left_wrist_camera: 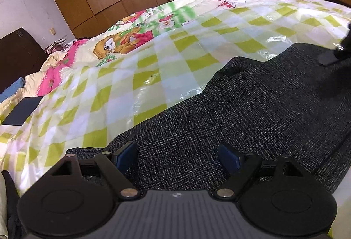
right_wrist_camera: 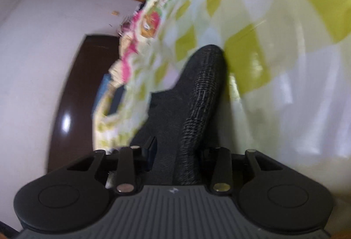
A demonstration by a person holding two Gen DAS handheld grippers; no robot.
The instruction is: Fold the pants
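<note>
The left claw [left_wrist_camera: 177, 156] hangs spread wide over the dark speckled woven pants [left_wrist_camera: 252, 112] lying on the bed's checked quilt [left_wrist_camera: 131, 77]; the right claw [right_wrist_camera: 179, 149] pinches a raised fold. Carry it across evenly, keeping edges aligned.
</note>
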